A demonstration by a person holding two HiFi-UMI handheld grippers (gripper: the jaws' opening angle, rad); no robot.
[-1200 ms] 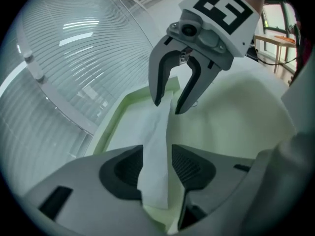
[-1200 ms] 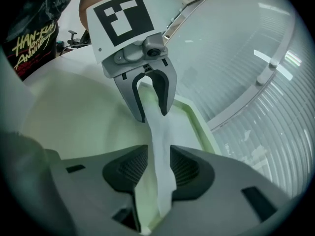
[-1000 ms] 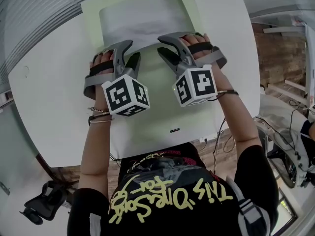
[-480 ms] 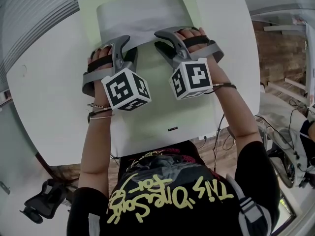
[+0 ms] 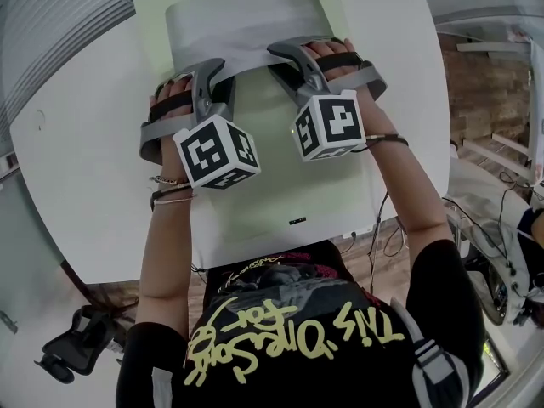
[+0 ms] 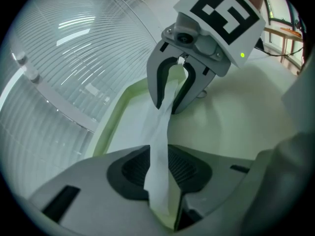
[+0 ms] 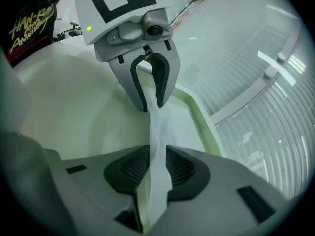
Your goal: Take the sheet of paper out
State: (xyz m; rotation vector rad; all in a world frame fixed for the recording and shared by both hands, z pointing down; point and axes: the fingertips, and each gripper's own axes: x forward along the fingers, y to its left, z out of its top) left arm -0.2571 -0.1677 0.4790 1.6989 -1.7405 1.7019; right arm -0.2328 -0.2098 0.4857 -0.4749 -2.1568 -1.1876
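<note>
A white sheet of paper (image 5: 238, 24) lies on the far half of a pale green folder (image 5: 280, 168) on the white table (image 5: 85, 160). Both grippers sit side by side at the sheet's near edge. My left gripper (image 5: 216, 66) has just been closing, and in its own view the pads (image 6: 189, 168) press on the lifted edge of the paper (image 6: 160, 146). My right gripper (image 5: 286, 51) has also been closing and grips the same edge (image 7: 156, 146) between its pads (image 7: 130, 168). The paper runs raised between the two grippers. Each gripper's view shows the other gripper (image 6: 167, 107) (image 7: 151, 107) holding the sheet.
The table's near edge is close to the person's body, and its right edge (image 5: 438, 143) borders a wooden floor with cables (image 5: 501, 262). A black office chair (image 5: 72, 347) stands low on the left. A ribbed glass wall (image 6: 74, 58) runs behind the table.
Both grippers edged a little further onto the sheet's near edge and their jaws narrowed onto it. The edge of the paper now stands lifted off the folder.
</note>
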